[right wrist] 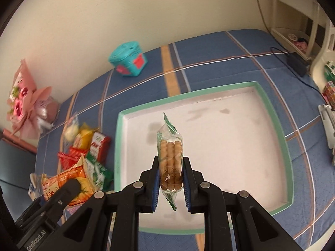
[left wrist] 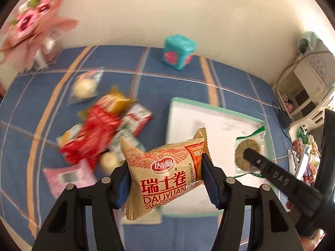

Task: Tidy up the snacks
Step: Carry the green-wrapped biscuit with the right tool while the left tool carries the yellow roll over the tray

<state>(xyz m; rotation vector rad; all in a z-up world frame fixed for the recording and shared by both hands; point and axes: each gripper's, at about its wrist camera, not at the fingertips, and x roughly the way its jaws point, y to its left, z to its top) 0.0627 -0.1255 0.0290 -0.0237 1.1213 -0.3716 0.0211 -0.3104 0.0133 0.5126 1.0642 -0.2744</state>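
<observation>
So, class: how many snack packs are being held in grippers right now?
2. The Swiss roll pack is in the left gripper; the biscuit pack is in the right gripper, above the tray. Other packs lie loose.

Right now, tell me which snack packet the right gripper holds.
The clear, green-edged packet of round brown biscuits, pinched in the right gripper; the left gripper's tan Swiss roll packet is opaque.
</observation>
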